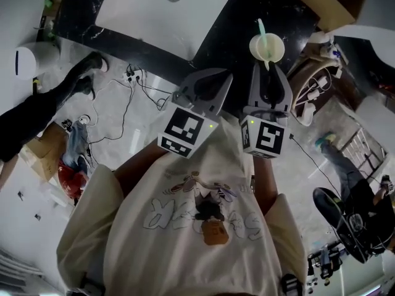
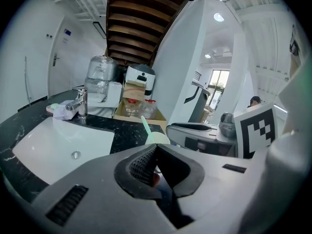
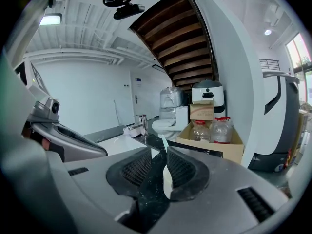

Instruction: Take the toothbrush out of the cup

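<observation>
A pale cup [image 1: 266,47] stands on the black counter [image 1: 234,36], right of the sink. A mint-green toothbrush [image 1: 261,32] sticks upright out of it. My right gripper [image 1: 270,68] sits just short of the cup, its jaws narrowly open and empty. Through that gap, the right gripper view shows the cup [image 3: 166,178] and the toothbrush [image 3: 165,143] ahead of the right gripper [image 3: 159,156]. My left gripper [image 1: 210,79] hovers to the cup's left, shut on nothing. The left gripper view has the cup [image 2: 158,138] and toothbrush [image 2: 145,126] beyond the left gripper [image 2: 155,146].
A white sink basin [image 1: 160,10] with a faucet [image 2: 78,104] fills the counter's left part. A cardboard box of bottles [image 3: 210,130] stands behind the counter. Cables [image 1: 123,94] lie on the floor, and people's legs [image 1: 46,106] show at left and right.
</observation>
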